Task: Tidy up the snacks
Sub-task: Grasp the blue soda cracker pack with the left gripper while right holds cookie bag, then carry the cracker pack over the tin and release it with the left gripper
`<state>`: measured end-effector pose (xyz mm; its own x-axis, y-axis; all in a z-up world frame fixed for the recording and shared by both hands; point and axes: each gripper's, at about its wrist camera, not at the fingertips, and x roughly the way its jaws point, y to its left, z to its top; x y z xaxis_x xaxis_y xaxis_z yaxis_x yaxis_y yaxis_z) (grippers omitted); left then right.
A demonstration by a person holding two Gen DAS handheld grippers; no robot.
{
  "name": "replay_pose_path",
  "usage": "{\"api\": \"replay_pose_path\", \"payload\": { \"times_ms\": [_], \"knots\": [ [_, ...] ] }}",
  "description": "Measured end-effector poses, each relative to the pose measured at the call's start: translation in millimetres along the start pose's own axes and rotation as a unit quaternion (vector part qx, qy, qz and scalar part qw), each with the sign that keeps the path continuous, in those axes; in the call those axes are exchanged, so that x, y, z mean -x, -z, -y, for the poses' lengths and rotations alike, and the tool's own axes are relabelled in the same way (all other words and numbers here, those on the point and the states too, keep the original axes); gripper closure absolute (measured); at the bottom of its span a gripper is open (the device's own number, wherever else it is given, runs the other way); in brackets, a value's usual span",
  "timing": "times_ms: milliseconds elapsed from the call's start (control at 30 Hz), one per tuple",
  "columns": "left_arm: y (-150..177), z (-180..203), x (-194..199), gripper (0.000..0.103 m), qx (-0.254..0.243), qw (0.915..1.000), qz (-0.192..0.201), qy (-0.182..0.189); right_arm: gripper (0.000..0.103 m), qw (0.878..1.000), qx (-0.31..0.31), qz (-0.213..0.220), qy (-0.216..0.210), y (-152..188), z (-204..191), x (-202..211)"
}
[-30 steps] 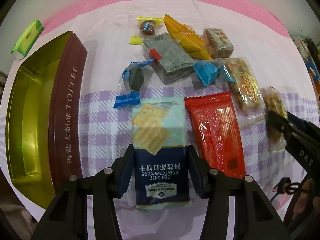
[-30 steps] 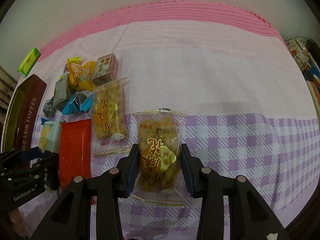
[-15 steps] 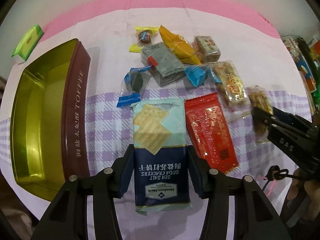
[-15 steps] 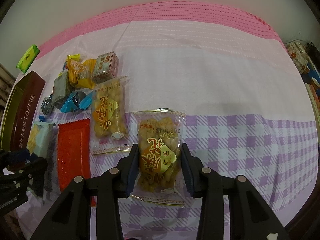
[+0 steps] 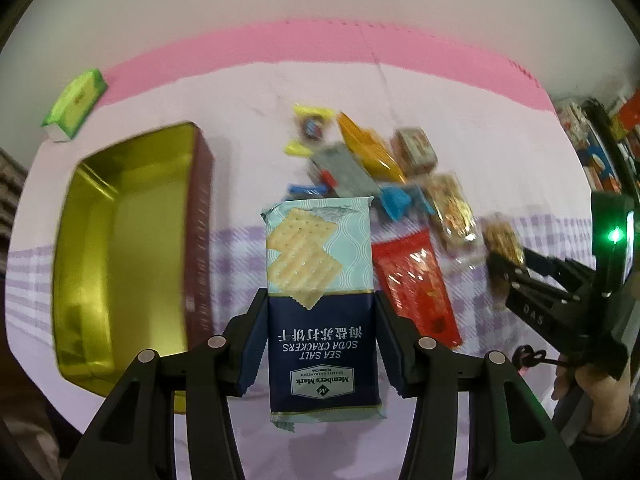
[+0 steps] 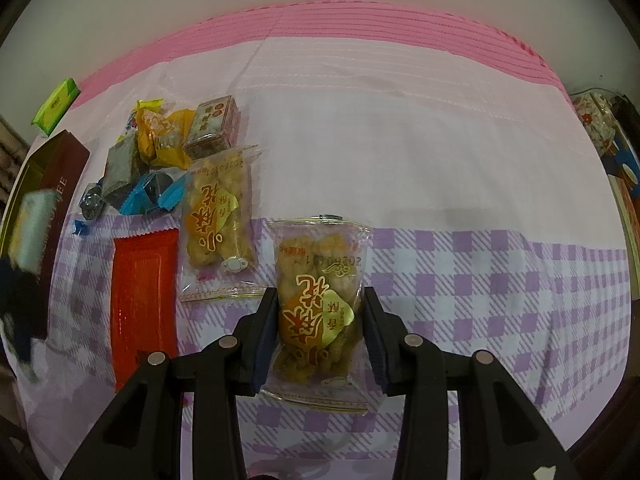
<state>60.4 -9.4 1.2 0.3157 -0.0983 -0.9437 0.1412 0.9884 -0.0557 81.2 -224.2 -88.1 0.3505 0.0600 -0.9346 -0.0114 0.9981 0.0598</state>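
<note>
1. Nearest to me, my left tongs (image 5: 320, 344) pinch the dark lower half of a sea salt soda cracker pack (image 5: 320, 280), which is lifted clear of the surface (image 5: 248, 92).
2. My right tongs (image 6: 318, 340) pinch a clear bag of golden fried snacks (image 6: 318, 304) by its sides, over the purple checked part of the cloth.
3. Just left of the cracker pack, an open gold-lined toffee tin (image 5: 120, 240) sits on the surface.
4. Right of the crackers, a red packet (image 5: 416, 284) lies flat.
5. Beside the red packet lies a second clear bag of fried snacks (image 6: 218, 220).
6. Farther off is a loose cluster: blue-wrapped candies (image 6: 154, 198), a grey packet (image 6: 120, 168), yellow wrappers (image 6: 162, 136) and a small square box (image 6: 212, 126).
7. Farthest left, near the pink edge, lies a green packet (image 5: 76, 104).
</note>
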Motion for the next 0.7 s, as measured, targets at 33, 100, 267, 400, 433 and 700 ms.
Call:
{"api": "replay_pose_path", "payload": {
  "times_ms": [33, 100, 267, 400, 433, 700],
  "knots": [
    [-0.1, -4.5, 1.8, 0.052, 0.003, 1.0, 0.003, -0.002, 0.064, 1.0, 0.002, 0.0, 0.001, 0.4, -0.5, 0.0],
    [-4.6, -14.5, 8.2, 0.052, 0.012, 0.9998, 0.008, -0.009, 0.064, 1.0, 0.004, -0.001, 0.004, 1.0, -1.8, 0.1],
    [-10.4, -57.0, 18.4, 0.052, 0.038, 0.9987, 0.018, -0.029, 0.064, 1.0, 0.005, -0.001, 0.008, 2.5, -4.3, 1.2],
    [-10.9, -91.4, 19.8, 0.052, 0.054, 0.9972, 0.018, -0.048, 0.064, 1.0, 0.008, 0.0, 0.013, 2.5, -6.6, 1.1],
    [-10.2, -100.0, 19.8, 0.052, 0.055, 0.9967, 0.016, -0.057, 0.064, 1.0, 0.008, 0.0, 0.014, 2.7, -6.7, 1.3],
    [5.6, -150.2, -0.7, 0.052, 0.076, 0.9918, -0.011, -0.102, 0.063, 1.0, 0.014, 0.001, 0.016, 2.5, -9.8, 0.9]
  ]
}}
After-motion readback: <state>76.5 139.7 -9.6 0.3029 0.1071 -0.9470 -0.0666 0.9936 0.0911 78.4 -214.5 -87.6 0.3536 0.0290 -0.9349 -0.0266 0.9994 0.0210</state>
